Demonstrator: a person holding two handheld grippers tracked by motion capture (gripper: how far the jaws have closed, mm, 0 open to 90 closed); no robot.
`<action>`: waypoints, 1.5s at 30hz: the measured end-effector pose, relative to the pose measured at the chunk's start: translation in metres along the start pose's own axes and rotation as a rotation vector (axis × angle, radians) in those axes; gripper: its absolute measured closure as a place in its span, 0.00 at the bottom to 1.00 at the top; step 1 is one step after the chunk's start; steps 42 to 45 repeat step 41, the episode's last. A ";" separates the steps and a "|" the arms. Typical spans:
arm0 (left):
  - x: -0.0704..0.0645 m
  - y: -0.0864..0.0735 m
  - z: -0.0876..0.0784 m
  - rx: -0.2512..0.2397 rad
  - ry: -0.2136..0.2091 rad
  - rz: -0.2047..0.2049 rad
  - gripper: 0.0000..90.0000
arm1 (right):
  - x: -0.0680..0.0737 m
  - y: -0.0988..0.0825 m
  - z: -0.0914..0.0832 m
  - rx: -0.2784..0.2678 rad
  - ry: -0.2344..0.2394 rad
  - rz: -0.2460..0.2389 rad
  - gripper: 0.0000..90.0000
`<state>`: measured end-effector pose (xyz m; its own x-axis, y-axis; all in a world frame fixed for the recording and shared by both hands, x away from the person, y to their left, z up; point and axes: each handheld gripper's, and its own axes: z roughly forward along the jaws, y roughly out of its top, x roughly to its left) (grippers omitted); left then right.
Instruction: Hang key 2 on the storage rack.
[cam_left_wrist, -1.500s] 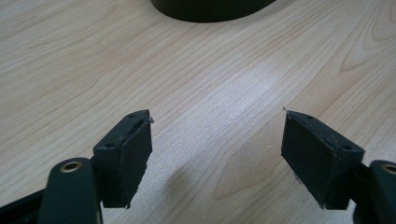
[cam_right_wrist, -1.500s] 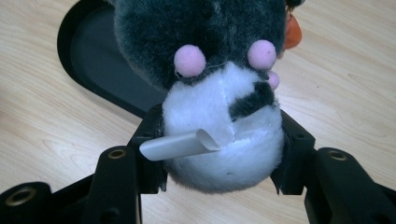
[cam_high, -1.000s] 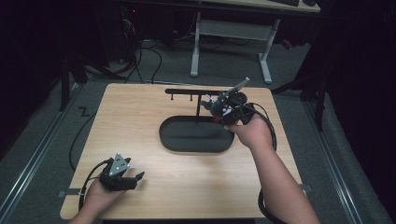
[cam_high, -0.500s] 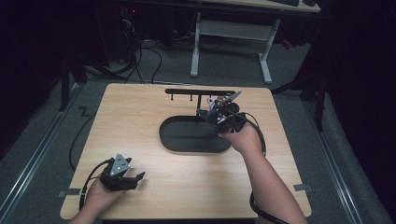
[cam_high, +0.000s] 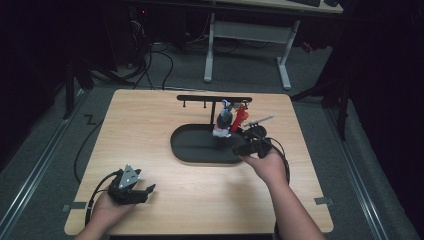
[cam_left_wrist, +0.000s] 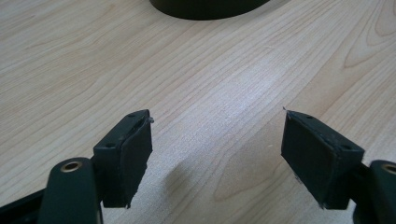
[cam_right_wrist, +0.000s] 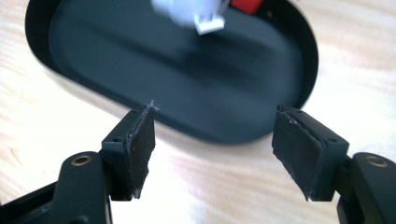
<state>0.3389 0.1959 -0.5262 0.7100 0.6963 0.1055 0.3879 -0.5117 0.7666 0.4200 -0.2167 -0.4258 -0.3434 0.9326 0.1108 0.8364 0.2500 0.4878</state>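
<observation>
From the high view we see the grey keychain (cam_high: 223, 121) hanging from the black rack (cam_high: 214, 99) over the oval black tray (cam_high: 192, 150), a red keychain (cam_high: 239, 118) just beside it. Our right gripper (cam_high: 248, 148) sits at the tray's right edge; the left gripper (cam_high: 136, 191) rests near the table's front.

In the left gripper view, our jaws stand apart over bare wooden table (cam_left_wrist: 196, 93).

In the right gripper view, our jaws have just been opening, nothing between them, with the tray beyond.

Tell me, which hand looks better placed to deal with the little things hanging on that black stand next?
Probably the right. The right gripper sits at the black tray's edge, just below the hanging trinkets, jaws open and empty. The left gripper rests at the table's near corner, far off.
</observation>
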 end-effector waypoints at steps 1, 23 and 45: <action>0.000 0.000 0.000 0.001 -0.002 0.001 0.28 | -0.001 -0.008 0.000 -0.012 0.002 0.001 0.34; -0.003 -0.001 0.006 0.003 -0.037 -0.018 0.30 | 0.008 -0.151 0.017 -0.346 -0.047 -0.013 0.24; -0.002 -0.001 0.002 -0.009 -0.034 -0.012 0.29 | 0.013 -0.149 0.024 -0.355 -0.056 -0.035 0.24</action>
